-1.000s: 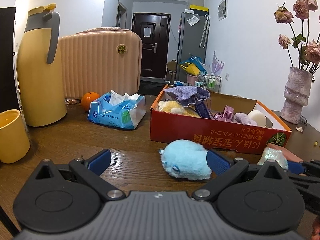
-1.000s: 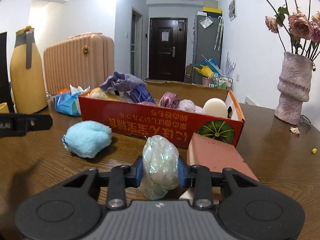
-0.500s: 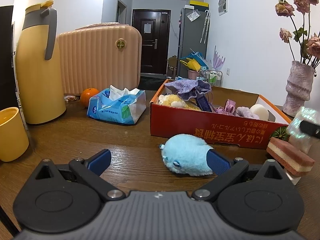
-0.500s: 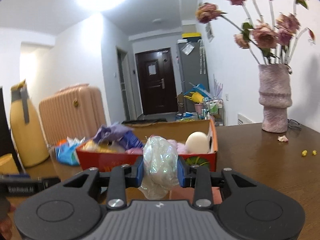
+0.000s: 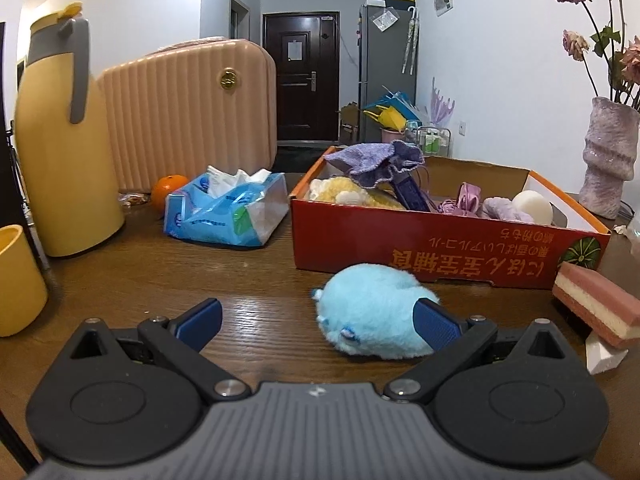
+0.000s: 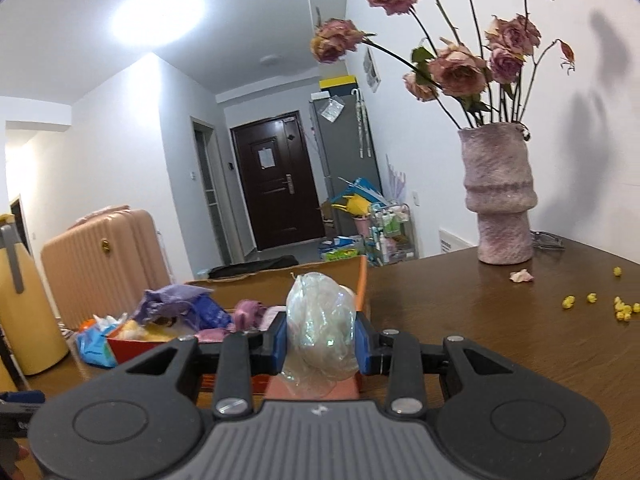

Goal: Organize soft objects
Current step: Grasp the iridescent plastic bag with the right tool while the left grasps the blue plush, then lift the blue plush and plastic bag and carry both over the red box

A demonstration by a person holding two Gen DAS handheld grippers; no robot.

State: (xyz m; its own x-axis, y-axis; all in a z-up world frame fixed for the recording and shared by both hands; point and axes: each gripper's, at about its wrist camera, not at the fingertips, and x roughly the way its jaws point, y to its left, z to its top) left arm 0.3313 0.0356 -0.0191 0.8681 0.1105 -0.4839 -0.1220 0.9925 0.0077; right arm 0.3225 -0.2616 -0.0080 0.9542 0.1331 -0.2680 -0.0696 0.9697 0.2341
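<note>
A fluffy light-blue plush (image 5: 372, 312) lies on the wooden table in front of the red cardboard box (image 5: 448, 250). My left gripper (image 5: 318, 322) is open, its right pad at the plush's near side and its left pad well apart. In the right wrist view my right gripper (image 6: 321, 340) is shut on a shiny iridescent soft pouch (image 6: 320, 326), held above the table near the box's right end. The box (image 6: 132, 350) holds several soft items: a purple cloth (image 5: 376, 160), a yellow plush (image 5: 348, 194) and a white ball (image 5: 532, 208).
A pink-and-cream sponge block (image 5: 596, 306) lies right of the plush. A blue tissue pack (image 5: 226, 210), an orange (image 5: 168, 190), a yellow thermos (image 5: 60, 140), a yellow cup (image 5: 18, 280) and a pink suitcase (image 5: 188, 112) stand left. A vase of dried roses (image 6: 500, 196) is at the right; yellow crumbs (image 6: 600, 304) lie nearby.
My right gripper has lifted the shiny pouch off the table and tilted upward toward the box's right end. My left gripper has edged slightly closer to the blue plush, still open.
</note>
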